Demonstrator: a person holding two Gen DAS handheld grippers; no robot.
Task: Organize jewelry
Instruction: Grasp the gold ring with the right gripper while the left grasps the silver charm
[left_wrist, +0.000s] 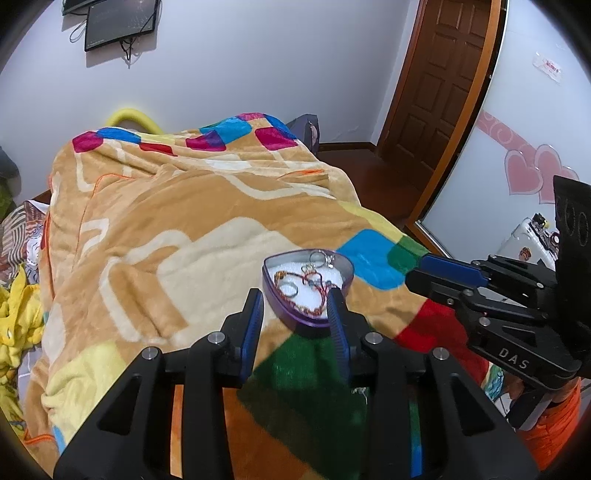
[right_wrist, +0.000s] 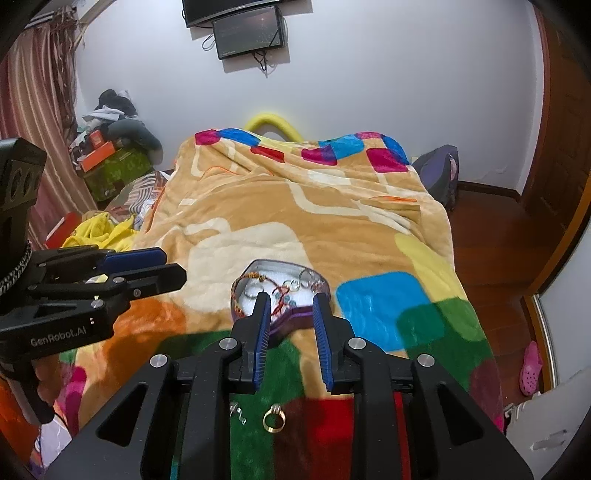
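Two grippers hover above a bed spread with a tan fleece blanket (right_wrist: 295, 206) patterned in bright squares, and between them lies the landmark, a purple heart-shaped tin (left_wrist: 307, 286) with a white lining. Inside the tin sit a red beaded bracelet (left_wrist: 306, 291), a silver ring (left_wrist: 289, 288) and a pair of hoop earrings (left_wrist: 320, 257), all tangled close together. The left gripper (left_wrist: 295, 299) hangs just in front of the tin with its blue-padded jaws partly apart and nothing between them. The right gripper (right_wrist: 291, 306) stands likewise in front of the tin, jaws a narrow gap apart and empty. Nearer the camera than the tin, on a green and dark red patch of blanket beneath the right gripper, lie a gold ring (right_wrist: 274, 417) and a small silver earring (right_wrist: 236, 412), well apart from the tin. Beyond the tin, at the far end of the bed, a yellow foam loop (right_wrist: 275, 127) pokes up, with a wall-mounted monitor (right_wrist: 251, 33) above it. Left of the tin lies a heap of yellow cloth (right_wrist: 99, 230); to its right stand a backpack (right_wrist: 441, 177) and a wooden door (left_wrist: 441, 85).
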